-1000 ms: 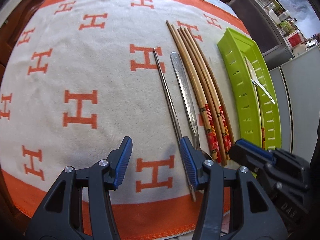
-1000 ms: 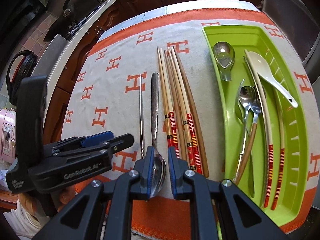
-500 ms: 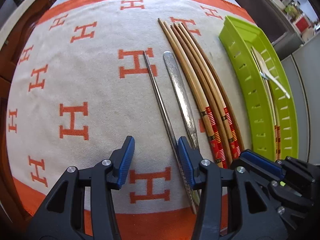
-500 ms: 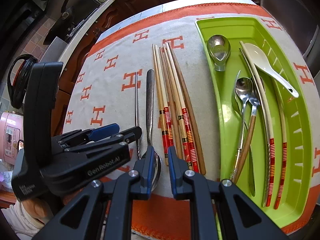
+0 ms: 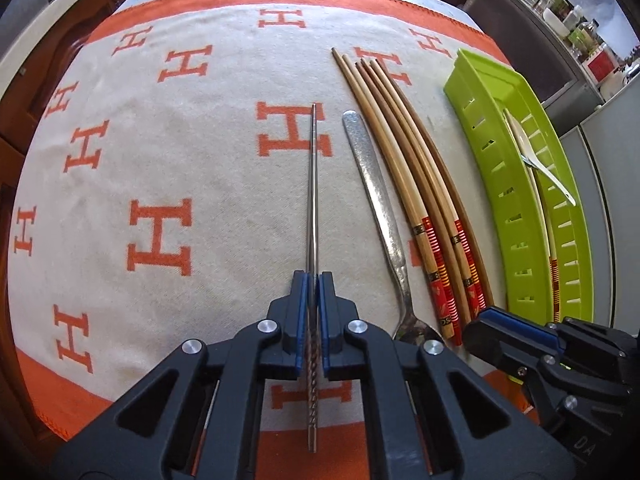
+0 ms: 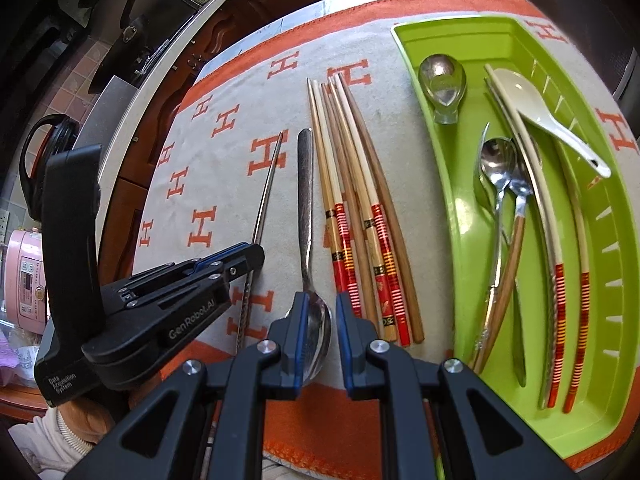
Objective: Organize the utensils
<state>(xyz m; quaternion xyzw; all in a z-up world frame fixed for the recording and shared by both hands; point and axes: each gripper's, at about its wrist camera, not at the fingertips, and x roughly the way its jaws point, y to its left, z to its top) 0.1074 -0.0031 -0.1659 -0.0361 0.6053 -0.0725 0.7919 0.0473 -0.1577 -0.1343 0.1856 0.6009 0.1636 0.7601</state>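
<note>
A green tray (image 6: 448, 216) sat at the right of the cloth (image 5: 120, 184). The left hand-held gripper (image 5: 314, 280) was clamped on the metal chopstick (image 5: 313, 184), which pointed straight ahead. The right hand-held gripper (image 6: 318, 316) straddled the spoon (image 6: 306, 208) bowl, slightly parted, handle running forward.

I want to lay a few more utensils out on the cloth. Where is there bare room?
The cloth is bare left of the metal chopstick, out to its orange border. It is crowded from there rightward: spoon, wooden chopsticks, then the green tray, whose far end holds only a small metal spoon.
</note>
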